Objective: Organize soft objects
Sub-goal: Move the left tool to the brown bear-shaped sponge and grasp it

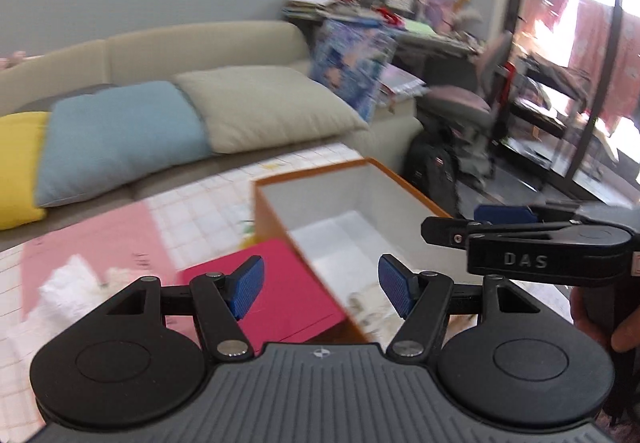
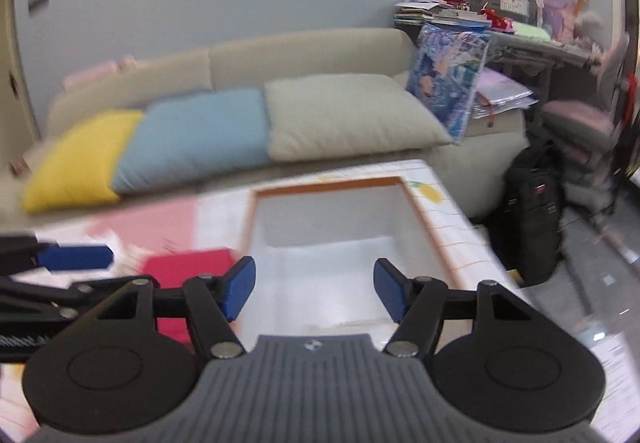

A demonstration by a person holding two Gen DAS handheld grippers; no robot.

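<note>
I see my left claw (image 1: 321, 286) spread apart with nothing in it, and my right claw (image 2: 315, 290) likewise; the box (image 2: 424, 219) sits just ahead, under both, the red lid (image 1: 280, 283) to its left.

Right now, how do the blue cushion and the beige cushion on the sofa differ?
The blue cushion is light blue; the beige cushion is pale sand, close to the sofa's own colour. The blue cushion sits in the middle of the row, between the yellow cushion and the beige one, which ends the row beside a blue patterned package. Both look plump and similar in size.
</note>
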